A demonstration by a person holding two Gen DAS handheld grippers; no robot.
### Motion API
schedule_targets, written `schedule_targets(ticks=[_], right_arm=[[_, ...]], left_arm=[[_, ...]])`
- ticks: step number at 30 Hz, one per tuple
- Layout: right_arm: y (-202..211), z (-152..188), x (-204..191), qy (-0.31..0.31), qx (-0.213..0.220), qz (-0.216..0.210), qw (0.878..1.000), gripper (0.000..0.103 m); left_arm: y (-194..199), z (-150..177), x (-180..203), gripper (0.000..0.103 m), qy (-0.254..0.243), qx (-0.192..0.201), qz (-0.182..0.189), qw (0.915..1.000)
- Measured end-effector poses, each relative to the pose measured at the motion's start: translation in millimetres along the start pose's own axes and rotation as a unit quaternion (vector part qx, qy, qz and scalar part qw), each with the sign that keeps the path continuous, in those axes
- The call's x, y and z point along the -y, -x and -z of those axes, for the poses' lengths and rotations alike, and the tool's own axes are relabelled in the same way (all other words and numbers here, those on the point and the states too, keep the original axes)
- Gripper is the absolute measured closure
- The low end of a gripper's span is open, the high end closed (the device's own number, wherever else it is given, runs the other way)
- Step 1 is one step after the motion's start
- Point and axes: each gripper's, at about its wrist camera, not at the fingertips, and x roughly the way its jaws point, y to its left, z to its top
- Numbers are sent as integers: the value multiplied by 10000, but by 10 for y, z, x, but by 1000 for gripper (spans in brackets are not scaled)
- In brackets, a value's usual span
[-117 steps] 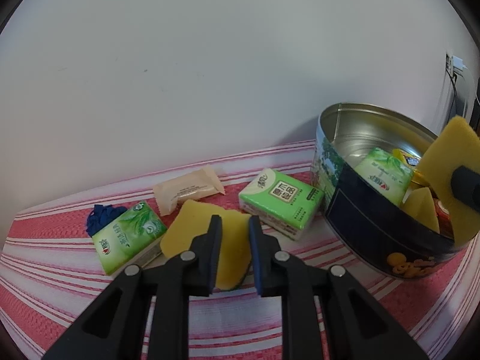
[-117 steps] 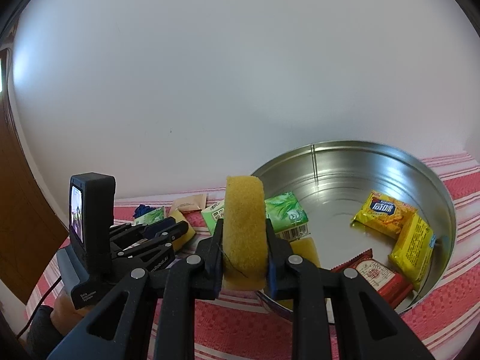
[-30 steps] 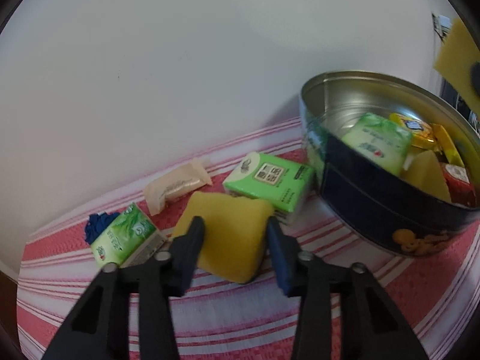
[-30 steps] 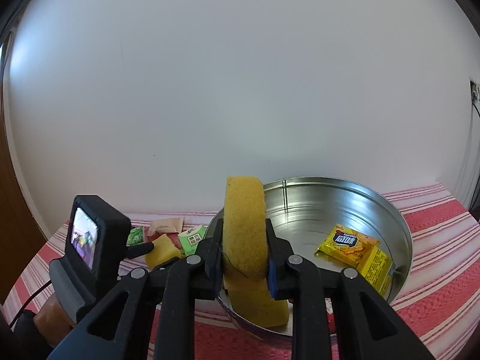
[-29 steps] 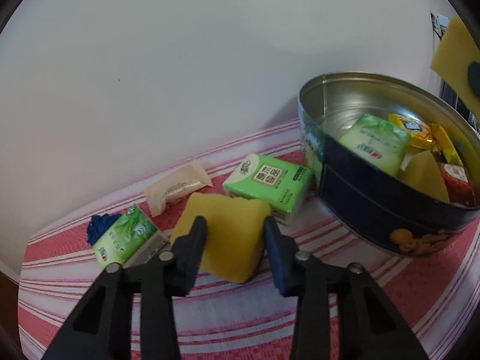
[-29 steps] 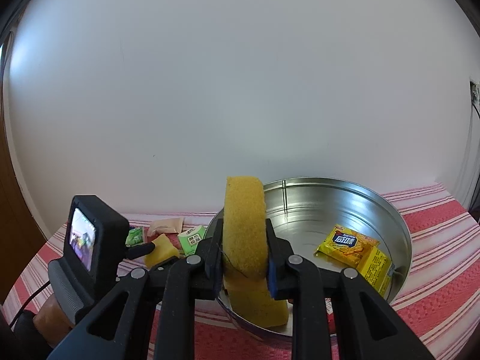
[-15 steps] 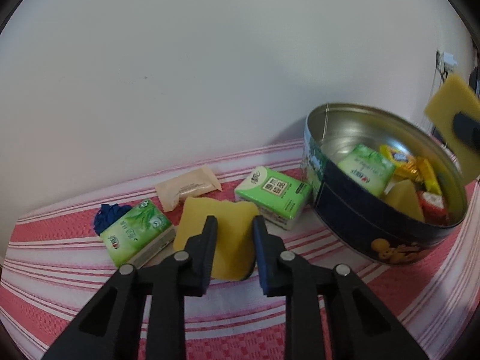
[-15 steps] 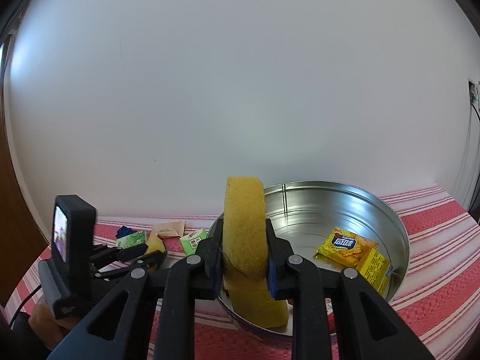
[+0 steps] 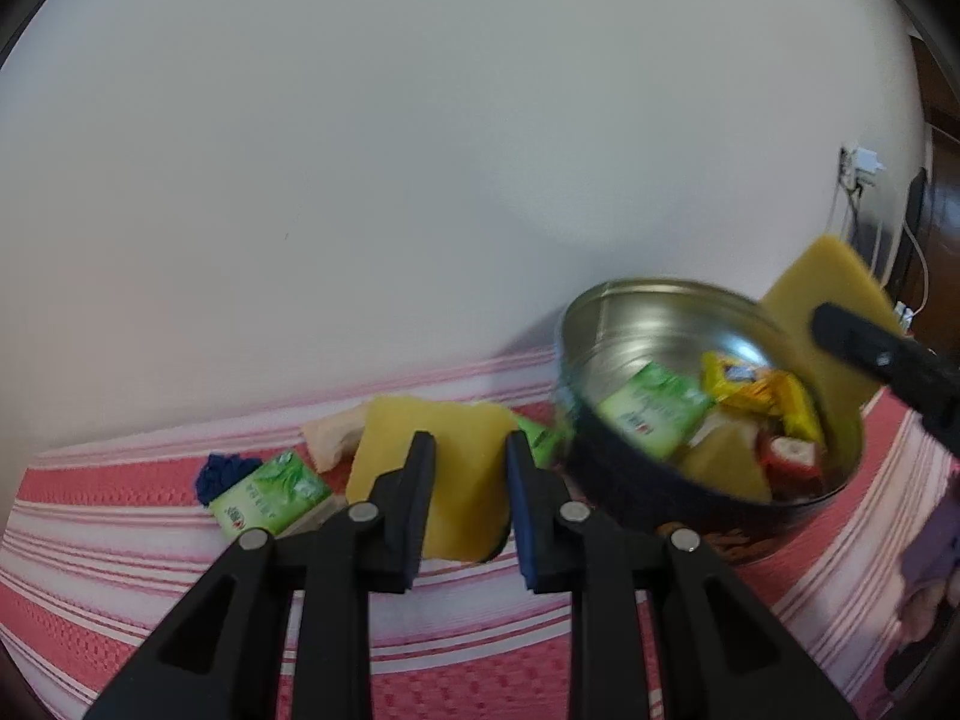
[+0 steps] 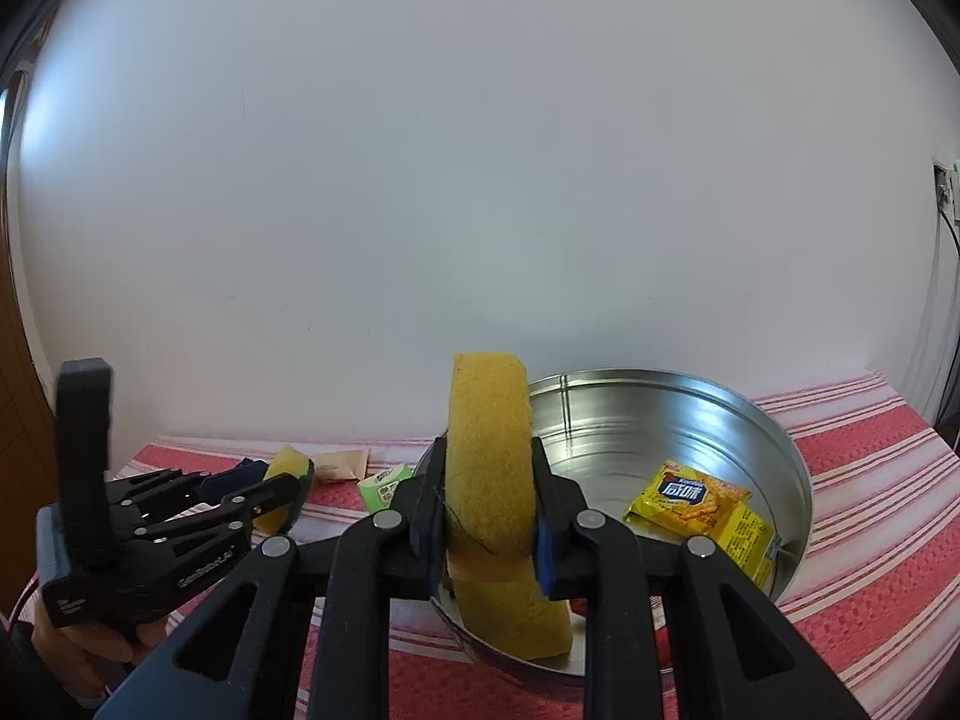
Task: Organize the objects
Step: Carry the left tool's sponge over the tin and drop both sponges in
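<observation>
the left gripper (image 9: 468, 468) is clamped on a yellow sponge (image 9: 456, 450), its jaws narrow with the pads pressed against the sponge's two sides; the sponge sticks out ahead of the fingertips and looks lifted clear of the red-and-white striped tablecloth (image 9: 120, 576), though blur makes the gap under it hard to judge. just left of this gripper's tip lies a green tissue pack (image 9: 270, 495), with a dark blue item (image 9: 222, 474) behind it, and a beige sachet (image 9: 333, 444) shows beyond the sponge's left edge. a second green pack (image 9: 540, 441) peeks out to the right of the sponge, beside the round metal tin (image 9: 630, 324), which stands ahead and to the right. the right gripper (image 10: 489, 504) is closed on a second yellow sponge (image 10: 489, 444), held on edge and squeezed between the pads, right at the near rim of the tin (image 10: 780, 438). inside the tin, ahead and to the right of this gripper, lie yellow snack packets (image 10: 690, 498); the left wrist view also shows a green tissue pack (image 9: 654, 417), a yellow wedge and a red packet (image 9: 786, 462) inside. the person's hand (image 10: 78, 648) shows under the left gripper's handle.
</observation>
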Motion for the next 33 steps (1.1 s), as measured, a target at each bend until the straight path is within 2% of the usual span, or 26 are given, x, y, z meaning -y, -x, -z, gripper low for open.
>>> schedule_targets(ticks=[5,11,18,25,29,33], right_arm=[[57,-66,143,-133,121,97,9998,79],[86,-119,408,-123,232,266,9993,79],[30,-150,753,-30,260,496,9984,79],[-245,-119,1058,5,-53,608,9981,79],[-367,-82,1178,-99,-273,457,9985,79],[-479,-40,1216,-283,-498,89,9983,78]], left_arm=[[222,-142,217,81,-122,324,168,9993],[291,-274,492,81,-268,485,366,9978],[107,-404,845,81,-355,423,582,9968],[-162,-448,1244,81,-402,226,652,9968],[-346,-455,1410,81,-366,58,603,9975],[-459,-443,1527,81,-418,8,431,9982]])
